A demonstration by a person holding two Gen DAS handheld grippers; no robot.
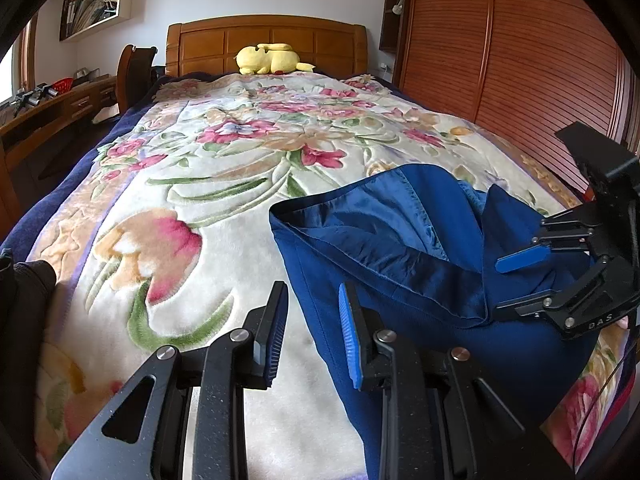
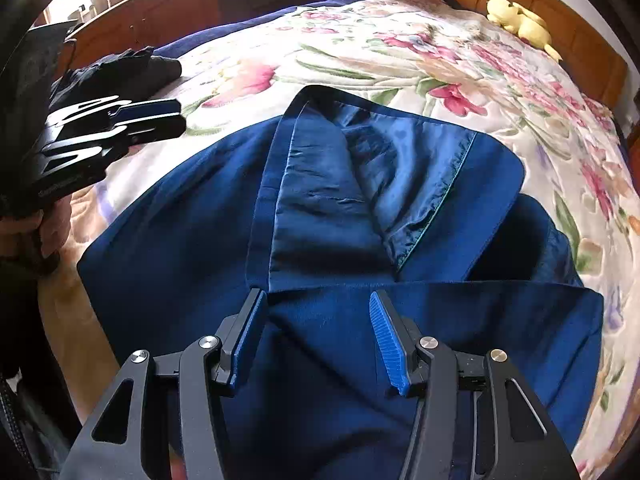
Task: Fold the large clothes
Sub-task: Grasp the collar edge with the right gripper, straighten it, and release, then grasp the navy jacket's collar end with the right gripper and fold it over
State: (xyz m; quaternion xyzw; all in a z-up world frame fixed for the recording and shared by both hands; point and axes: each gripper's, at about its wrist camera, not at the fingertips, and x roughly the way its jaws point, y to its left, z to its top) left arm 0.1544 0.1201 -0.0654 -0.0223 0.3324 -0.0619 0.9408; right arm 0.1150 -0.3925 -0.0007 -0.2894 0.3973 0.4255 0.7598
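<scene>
Now both my grippers, left [image 1: 312,332] and right [image 2: 318,340], stand apart, empty, over the coat [image 2: 192,240]: soft, heavy wool with slippery lining; I'd pinch its hem.

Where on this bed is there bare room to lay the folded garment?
Free: the floral blanket between the blue coat and yellow plush toy. Crowded: the near corner with the coat, and the dark clothes at the other edge.

Under the right gripper [image 2: 316,340] lay a blue garment [image 2: 168,240] of matt woollen-looking cloth with glossy satin lining [image 2: 320,200]. The gripper's pads [image 2: 386,344] were ribbed blue, its frame matt black. Beyond spread a plush floral blanket [image 2: 400,52].
</scene>
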